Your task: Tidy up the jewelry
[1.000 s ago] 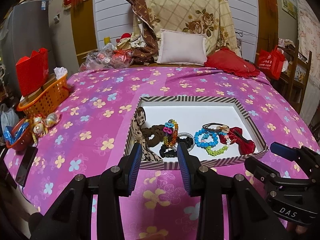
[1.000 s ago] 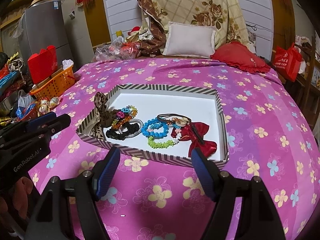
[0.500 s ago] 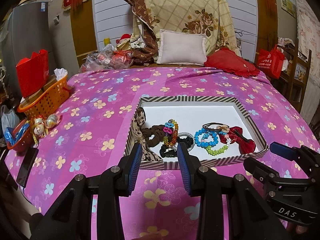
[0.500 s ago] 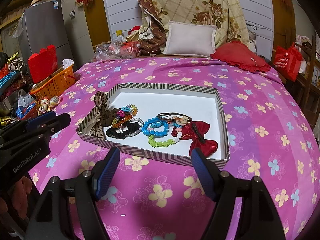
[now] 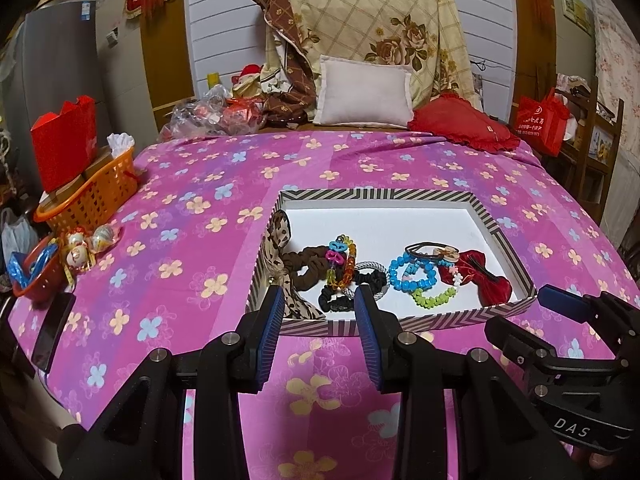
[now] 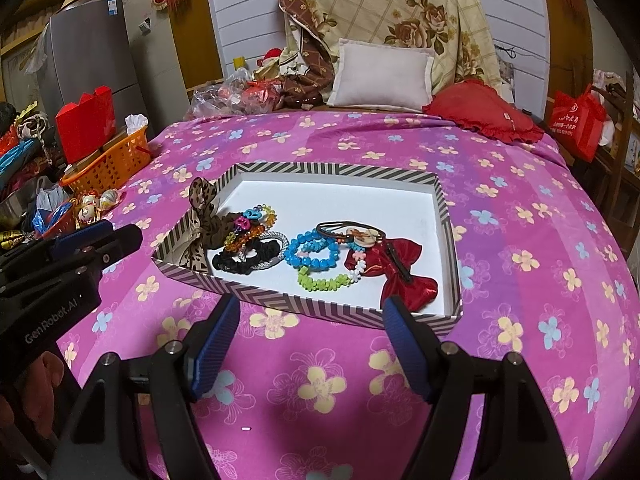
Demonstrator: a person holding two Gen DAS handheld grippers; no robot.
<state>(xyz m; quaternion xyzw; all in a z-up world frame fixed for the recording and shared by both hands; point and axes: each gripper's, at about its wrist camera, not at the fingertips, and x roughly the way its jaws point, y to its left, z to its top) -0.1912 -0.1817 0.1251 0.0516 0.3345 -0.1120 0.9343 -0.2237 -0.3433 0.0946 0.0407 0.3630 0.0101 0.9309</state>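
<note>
On the far left edge of the bed (image 5: pixel 192 216), an orange basket (image 5: pixel 94 196) holds a red bag (image 5: pixel 66 142), with wrapped sweets (image 5: pixel 86 246) just near of it. Further right, the left claw (image 5: pixel 318 322) hangs over the pink flowered sheet at the near rim of the striped box (image 5: pixel 376 194), its jaws partly apart with nothing between them. Inside the box, on its white floor, the jewelry lies in a row along the near side: a leopard-print bow (image 5: pixel 282 248) against the left wall, a brown scrunchie (image 5: pixel 306 264), an amber bead bracelet (image 5: pixel 344 264), a black scrunchie (image 5: pixel 340 300) with a silver bangle (image 5: pixel 374 270) over it, a blue bead bracelet (image 5: pixel 412 272), a green bracelet (image 5: pixel 434 298) just near of that, and a red bow (image 5: pixel 482 280) at the right end. Seen from the right wrist view, the right claw (image 6: pixel 314 336) stands wide and empty above the sheet, just short of the box's near rim, roughly in line with the green bracelet and red bow. Beyond the box, a white pillow (image 5: pixel 366 94) and a red cushion (image 5: pixel 464 126) rest at the far end of the bed.
</note>
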